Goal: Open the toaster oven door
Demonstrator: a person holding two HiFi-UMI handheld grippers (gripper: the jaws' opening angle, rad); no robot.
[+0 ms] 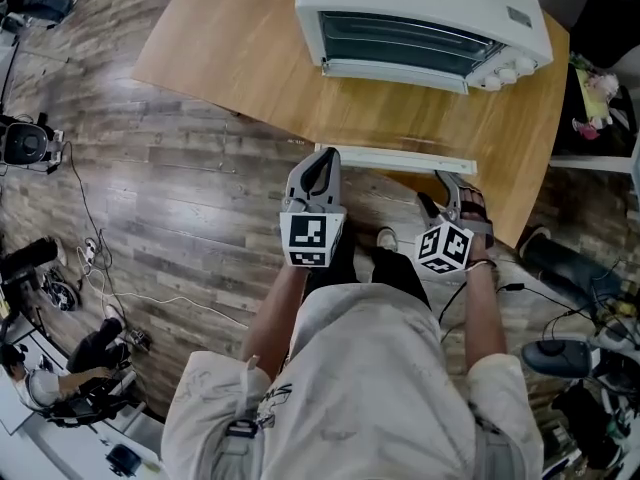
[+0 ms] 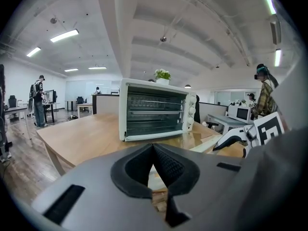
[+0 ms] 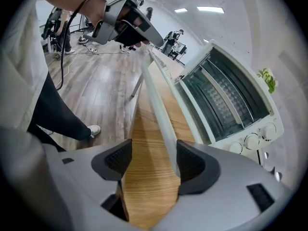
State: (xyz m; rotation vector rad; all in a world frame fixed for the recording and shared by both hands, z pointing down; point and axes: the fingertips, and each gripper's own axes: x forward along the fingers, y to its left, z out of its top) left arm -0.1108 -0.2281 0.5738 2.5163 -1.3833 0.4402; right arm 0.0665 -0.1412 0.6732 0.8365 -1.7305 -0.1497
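Nearest to us, the right gripper [image 3: 149, 160] has its fingers [image 3: 118, 160] spread wide and released. The door's white handle bar [image 3: 161, 114] runs between them, close to one finger, and neither finger seems to press on it. At the bar's other end, the left gripper [image 2: 154, 148] has its fingers clenched tip to tip with nothing caught between the tips. We cannot tell whether it touches the bar.

Beyond the handle, the glass door [image 1: 400, 118] lies swung down about level, out over the desk [image 1: 220, 48], with the wood showing through it. Farther back on the desk, the toaster oven [image 1: 420, 13] stands with its cavity and racks exposed.

We judge the opening itself done. All that seems left is to draw both grippers clear of the handle.
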